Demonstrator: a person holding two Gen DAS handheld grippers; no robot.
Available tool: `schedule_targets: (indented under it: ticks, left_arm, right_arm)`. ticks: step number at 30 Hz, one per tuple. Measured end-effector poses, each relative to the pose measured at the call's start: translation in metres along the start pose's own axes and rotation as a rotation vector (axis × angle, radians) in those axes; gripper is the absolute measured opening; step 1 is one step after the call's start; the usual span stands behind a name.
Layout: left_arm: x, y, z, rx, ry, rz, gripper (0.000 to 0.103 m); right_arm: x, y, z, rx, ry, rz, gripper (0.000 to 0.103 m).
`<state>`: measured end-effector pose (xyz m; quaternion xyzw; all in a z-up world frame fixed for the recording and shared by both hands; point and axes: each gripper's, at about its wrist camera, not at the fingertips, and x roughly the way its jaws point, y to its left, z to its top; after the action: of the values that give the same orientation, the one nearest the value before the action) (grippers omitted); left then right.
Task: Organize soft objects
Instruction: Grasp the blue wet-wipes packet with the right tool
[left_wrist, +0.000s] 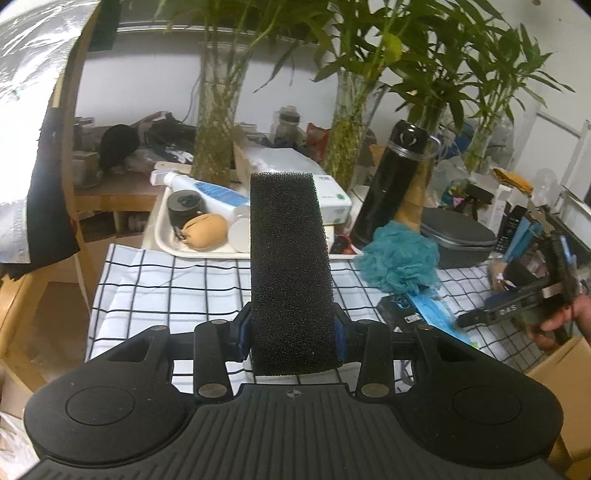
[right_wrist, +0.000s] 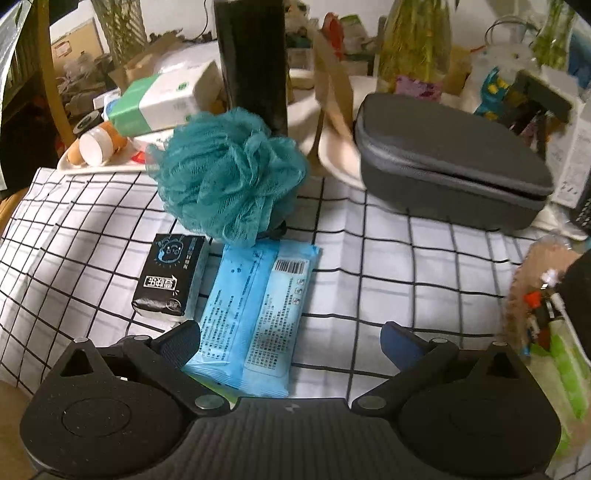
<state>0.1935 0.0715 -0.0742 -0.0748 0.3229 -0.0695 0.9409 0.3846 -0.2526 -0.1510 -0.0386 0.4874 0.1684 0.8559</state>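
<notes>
one black sponge (left_wrist: 290, 266) clamped upright in left gripper (left_wrist: 291, 334) jaws.

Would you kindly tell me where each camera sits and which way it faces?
Left wrist: on the left tool, facing a cluttered white tray; its fingers clamp a black sponge; the person's hand shows.
Right wrist: on the open right tool, over a blue wipes pack.
Both show the teal loofah.
</notes>
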Motion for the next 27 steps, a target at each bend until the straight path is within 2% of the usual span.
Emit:
schedule_targets:
  ticks: [7, 16, 20, 22, 25, 27]
  left_arm:
    - [0.002, -0.003, 0.000, 0.012, 0.009, -0.024, 0.040]
    - [0.003, 0.001, 0.000, 0.009, 0.022, -0.042, 0.040]
    - [0.002, 0.001, 0.000, 0.011, 0.022, -0.048, 0.040]
    - [0.002, 0.001, 0.000, 0.010, 0.020, -0.048, 0.040]
    - [0.000, 0.002, 0.000, 0.004, 0.015, -0.053, 0.040]
    - [0.000, 0.002, 0.001, 0.003, 0.011, -0.054, 0.040]
  right_arm:
    - [0.030, 0.008, 0.004, -0.011, 0.047, 0.027, 0.103]
    - [0.057, 0.014, 0.015, 0.026, 0.063, -0.008, 0.103]
    - [0.064, 0.022, 0.018, 0.012, 0.070, -0.052, 0.102]
    - [0.063, 0.021, 0.018, 0.028, 0.078, -0.055, 0.099]
    - [0.061, 0.019, 0.023, 0.056, 0.086, -0.069, 0.086]
    - [0.059, 0.015, 0.025, 0.073, 0.088, -0.079, 0.072]
